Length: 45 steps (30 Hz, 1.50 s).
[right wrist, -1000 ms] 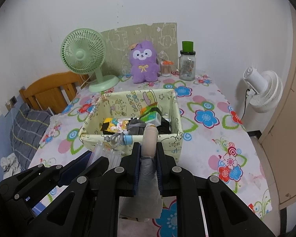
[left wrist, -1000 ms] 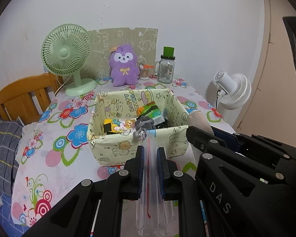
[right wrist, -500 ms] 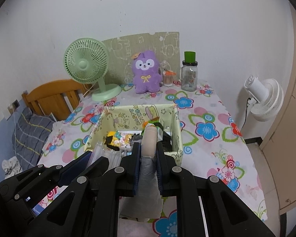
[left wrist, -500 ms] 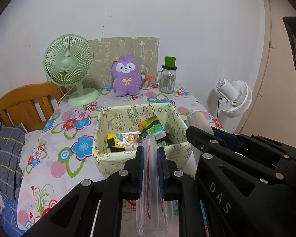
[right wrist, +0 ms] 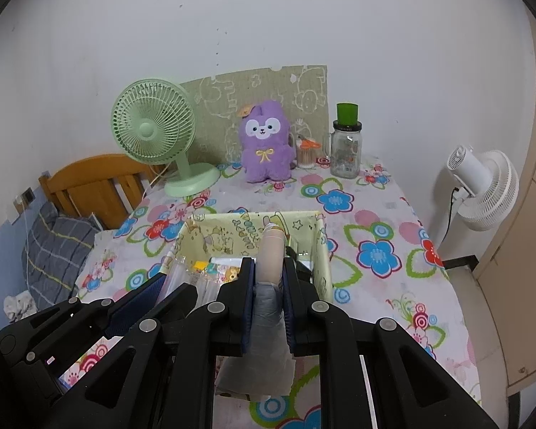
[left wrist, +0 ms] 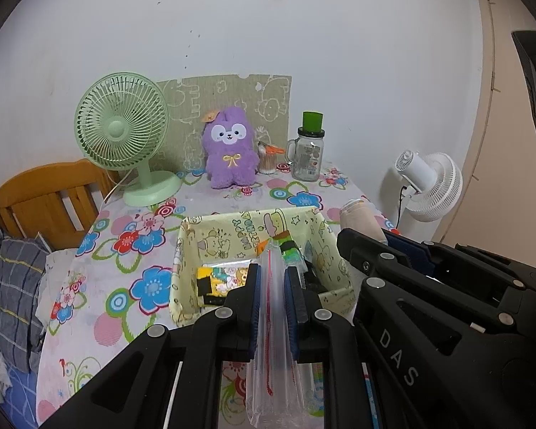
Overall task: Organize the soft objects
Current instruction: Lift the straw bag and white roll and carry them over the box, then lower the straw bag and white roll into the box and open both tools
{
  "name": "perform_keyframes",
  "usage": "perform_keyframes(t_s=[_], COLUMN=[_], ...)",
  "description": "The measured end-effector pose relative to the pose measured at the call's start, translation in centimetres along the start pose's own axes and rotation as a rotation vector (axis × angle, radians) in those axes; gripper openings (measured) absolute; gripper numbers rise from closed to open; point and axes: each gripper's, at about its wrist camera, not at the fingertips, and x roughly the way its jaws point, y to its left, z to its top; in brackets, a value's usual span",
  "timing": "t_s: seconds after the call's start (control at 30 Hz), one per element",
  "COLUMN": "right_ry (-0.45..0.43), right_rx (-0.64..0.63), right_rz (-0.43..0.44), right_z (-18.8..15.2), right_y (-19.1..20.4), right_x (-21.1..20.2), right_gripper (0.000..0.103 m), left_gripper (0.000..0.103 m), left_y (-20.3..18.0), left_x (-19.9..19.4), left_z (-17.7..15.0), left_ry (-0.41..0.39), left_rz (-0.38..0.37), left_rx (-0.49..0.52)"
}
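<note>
The left gripper (left wrist: 271,279) is clamping a clear zip bag (left wrist: 273,357), the right gripper (right wrist: 269,279) a beige sock roll (right wrist: 272,254); bagging seems next, needing the mouth opened.

Two matte black hand-held grippers with blue pads

The left black plastic two-finger gripper (left wrist: 271,275) has angular, strut-like arms studded with round silver screw heads, and blue ribbed pads (left wrist: 255,286) line its fingers. The right black plastic two-finger gripper (right wrist: 269,279) matches it, with white "DAS" lettering on its side.
</note>
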Motion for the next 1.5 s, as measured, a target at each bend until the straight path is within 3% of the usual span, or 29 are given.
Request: perform_keyframes(t_s=[1.5], right_ry=[0.063], right_rx=[0.018], right_rz=[0.054], right_z=[5.0], right_y=[-0.9], right_x=[9.8], right_gripper=[0.018], left_gripper=[0.011], left_y=[2.8], left_x=[8.9], left_z=[4.5], left_ry=[0.041], left_rz=[0.012], left_rx=[-0.012])
